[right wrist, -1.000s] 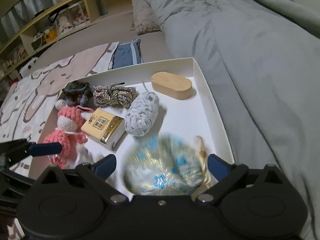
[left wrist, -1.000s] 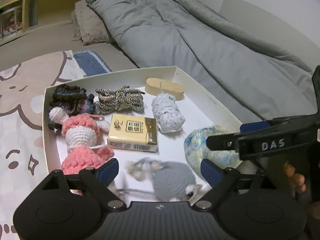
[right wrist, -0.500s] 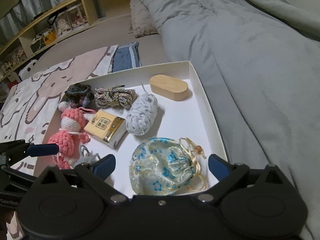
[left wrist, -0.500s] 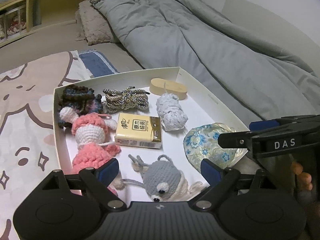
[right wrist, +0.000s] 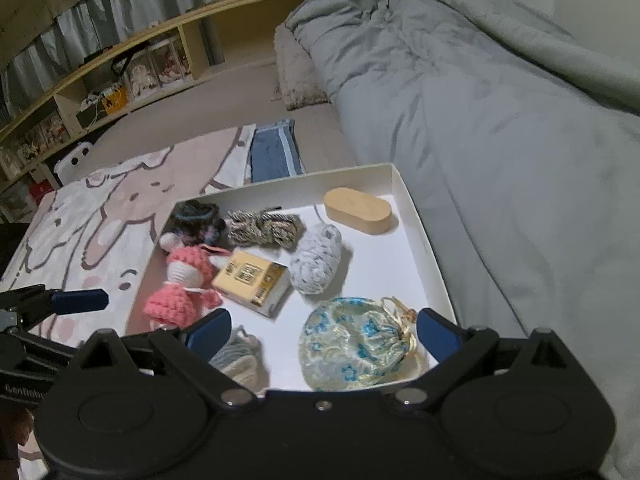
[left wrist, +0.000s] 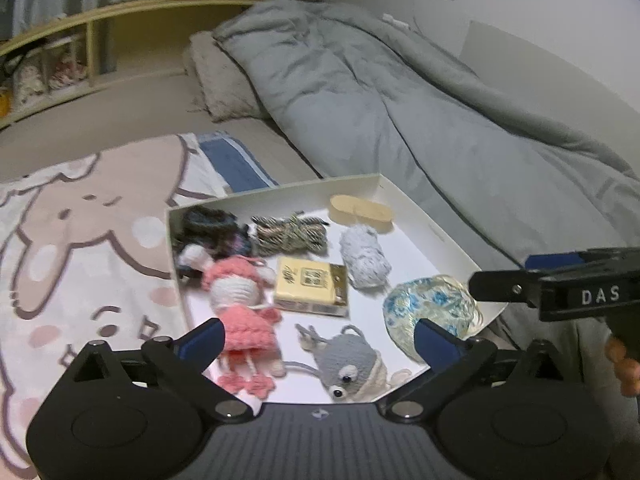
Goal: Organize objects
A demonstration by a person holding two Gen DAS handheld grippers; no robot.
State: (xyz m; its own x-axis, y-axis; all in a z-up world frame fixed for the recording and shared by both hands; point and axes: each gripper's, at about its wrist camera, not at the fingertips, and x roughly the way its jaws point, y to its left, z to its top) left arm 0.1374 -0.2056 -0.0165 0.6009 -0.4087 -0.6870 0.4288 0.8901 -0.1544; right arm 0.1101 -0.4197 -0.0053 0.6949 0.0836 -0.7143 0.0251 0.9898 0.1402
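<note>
We see left gripper and right gripper both spread, empty; left jaws just opening. Grey mouse, brocade pouch lie beneath, inside white box. Risk: careless re-descent snags pouch drawstring.

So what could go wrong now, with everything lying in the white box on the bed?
The brocade drawstring pouch lies close to the white box's near corner and may snag there. The box rests on soft bedding, so pressing its rim could tip it. The grey crochet mouse sits partly hidden under the left gripper.

"DAS" on the right tool
</note>
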